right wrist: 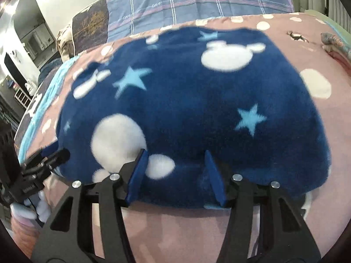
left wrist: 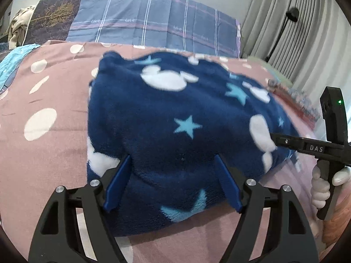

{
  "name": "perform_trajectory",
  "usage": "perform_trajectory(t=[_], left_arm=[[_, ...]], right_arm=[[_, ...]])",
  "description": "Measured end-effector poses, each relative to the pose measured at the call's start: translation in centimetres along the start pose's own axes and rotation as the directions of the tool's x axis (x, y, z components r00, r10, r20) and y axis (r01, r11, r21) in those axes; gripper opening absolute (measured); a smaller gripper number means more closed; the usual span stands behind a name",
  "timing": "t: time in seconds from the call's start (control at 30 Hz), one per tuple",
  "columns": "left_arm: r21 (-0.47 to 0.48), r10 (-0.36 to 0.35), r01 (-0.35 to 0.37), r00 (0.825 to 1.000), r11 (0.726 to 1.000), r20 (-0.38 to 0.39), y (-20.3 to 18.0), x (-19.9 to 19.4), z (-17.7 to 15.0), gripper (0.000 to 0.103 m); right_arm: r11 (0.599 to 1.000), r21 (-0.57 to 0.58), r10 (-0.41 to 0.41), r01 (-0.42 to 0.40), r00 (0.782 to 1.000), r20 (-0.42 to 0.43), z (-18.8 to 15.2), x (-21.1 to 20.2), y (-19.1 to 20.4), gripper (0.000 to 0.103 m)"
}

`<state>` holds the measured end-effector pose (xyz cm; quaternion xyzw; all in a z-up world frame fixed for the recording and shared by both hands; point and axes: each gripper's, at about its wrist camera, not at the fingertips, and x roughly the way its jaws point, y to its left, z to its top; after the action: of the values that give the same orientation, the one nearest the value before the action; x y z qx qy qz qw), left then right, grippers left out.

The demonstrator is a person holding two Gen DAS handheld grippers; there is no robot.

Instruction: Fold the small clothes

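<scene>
A navy fleece garment point(left wrist: 175, 100) with white mouse heads and light blue stars lies bunched on the pink dotted bedsheet point(left wrist: 43, 153). My left gripper point(left wrist: 172, 157) stands wide astride the garment's near edge, and a hump of fleece sits between its blue pads point(left wrist: 118, 175). In the right wrist view the same garment point(right wrist: 197, 100) fills the middle. My right gripper point(right wrist: 175, 152) is narrower and pinches a fold of fleece at the near edge. Each tool shows in the other's view: the right one point(left wrist: 316, 148) at the garment's right end, the left one point(right wrist: 43, 160) at its left end.
A blue plaid pillow point(left wrist: 153, 22) and a dark tree-print cushion point(left wrist: 52, 19) stand against the wall behind the bed. Grey curtains point(left wrist: 296, 32) hang at the right. A white-gloved hand point(left wrist: 320, 186) holds the right tool. Light blue bedding point(right wrist: 37, 114) lies at the left bed edge.
</scene>
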<state>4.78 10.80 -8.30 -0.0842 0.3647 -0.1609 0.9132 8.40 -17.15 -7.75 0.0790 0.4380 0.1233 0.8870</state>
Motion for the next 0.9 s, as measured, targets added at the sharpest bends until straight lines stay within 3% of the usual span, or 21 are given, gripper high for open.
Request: perform_trajectory(t=[0.1,0.17,0.23,0.27,0.3,0.4,0.6,0.7,0.77,0.8,0.87,0.9], left_arm=[[-0.018,-0.028,0.029,0.997,0.999,0.076,0.2,-1.7,1.5,0.077],[-0.017,-0.033,0.034,0.996,0.999,0.084,0.3,-1.4,2.1,0.077],[-0.029,-0.016,0.016,1.0,0.999,0.019,0.8,0.6,1.8,0.077],[-0.034,0.012,-0.013,0.999,0.999,-0.036,1.1,2.3,1.1,0.077],[-0.018,0.03,-0.03,0.999,0.999,-0.035,1.1,3.1,0.2,0.077],[0.043,0.069,-0.068,0.997,0.997,-0.017,-0.2,2.7,0.2,0.077],[0.023,0.035,-0.035,0.999,0.999,-0.015,0.3,2.8,0.3,0.079],[0.023,0.033,-0.033,0.999,0.999,-0.014,0.4,2.7,0.3,0.08],[0.025,0.034,-0.034,0.999,0.999,-0.013,0.4,2.5,0.1,0.081],[0.025,0.033,-0.033,0.999,0.999,-0.013,0.5,2.5,0.1,0.081],[0.024,0.03,-0.03,0.999,0.999,-0.011,0.4,2.5,0.1,0.081],[0.024,0.03,-0.03,0.999,0.999,-0.01,0.4,2.5,0.1,0.081]], right_arm=[[0.998,-0.063,0.018,-0.011,0.993,0.114,1.1,-2.5,1.7,0.055],[0.994,-0.107,0.024,-0.007,0.987,0.162,1.8,-2.8,3.1,0.06],[0.995,-0.104,0.009,0.003,0.993,0.115,2.0,-0.9,3.5,0.06],[0.996,-0.091,0.007,-0.001,0.998,0.061,2.0,0.7,3.4,0.06],[0.999,-0.047,0.01,-0.011,1.0,-0.023,1.4,3.2,2.6,0.06],[0.997,-0.082,0.002,0.0,1.0,0.03,0.4,4.0,2.6,0.06],[0.998,-0.063,0.004,-0.004,1.0,-0.003,2.4,2.7,3.0,0.058],[0.995,-0.096,-0.005,0.017,0.993,0.12,5.2,1.0,3.9,0.058],[0.995,-0.095,-0.003,0.017,0.99,0.141,6.6,1.5,4.0,0.058],[0.996,-0.084,-0.002,0.013,0.992,0.123,6.9,2.3,3.7,0.058],[0.999,-0.031,-0.031,0.03,0.999,-0.028,6.4,7.2,2.3,0.06],[1.0,-0.023,-0.016,0.016,0.999,-0.032,5.9,8.4,1.8,0.061]])
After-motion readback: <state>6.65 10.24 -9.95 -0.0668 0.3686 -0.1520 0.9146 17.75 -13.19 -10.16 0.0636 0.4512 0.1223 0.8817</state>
